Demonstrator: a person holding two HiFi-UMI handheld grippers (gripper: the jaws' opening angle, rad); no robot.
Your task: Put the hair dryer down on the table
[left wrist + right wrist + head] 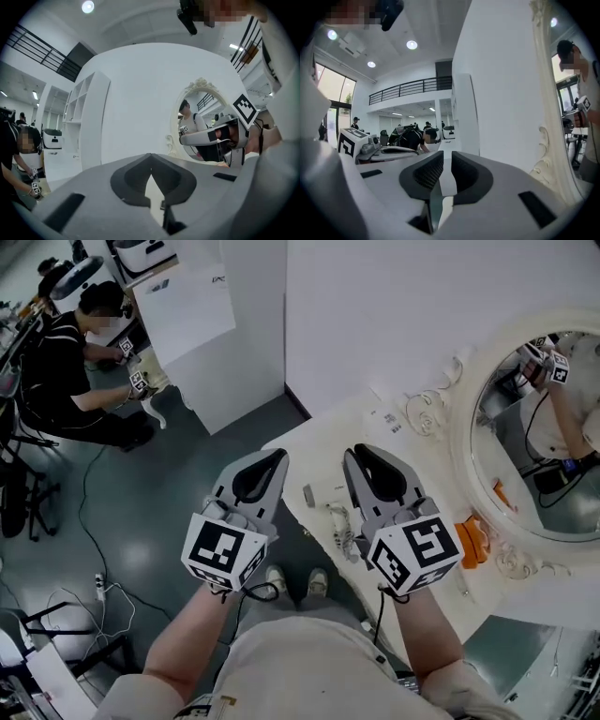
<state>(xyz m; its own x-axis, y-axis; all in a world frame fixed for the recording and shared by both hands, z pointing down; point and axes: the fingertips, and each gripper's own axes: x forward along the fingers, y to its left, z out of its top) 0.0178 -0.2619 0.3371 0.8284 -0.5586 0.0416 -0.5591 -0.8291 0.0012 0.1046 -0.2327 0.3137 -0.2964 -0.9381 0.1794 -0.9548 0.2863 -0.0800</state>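
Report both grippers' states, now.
Left gripper: closed, tips touching, empty.
Right gripper: barely open, narrow gap, empty.

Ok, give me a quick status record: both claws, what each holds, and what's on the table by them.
left claw: shut, tips meeting, empty
right claw: narrow gap between the jaws, nothing in it
position: side by side at the near edge of the white table
on table: round mirror in an ornate white frame; orange object beside that frame
hair dryer: not seen in any view
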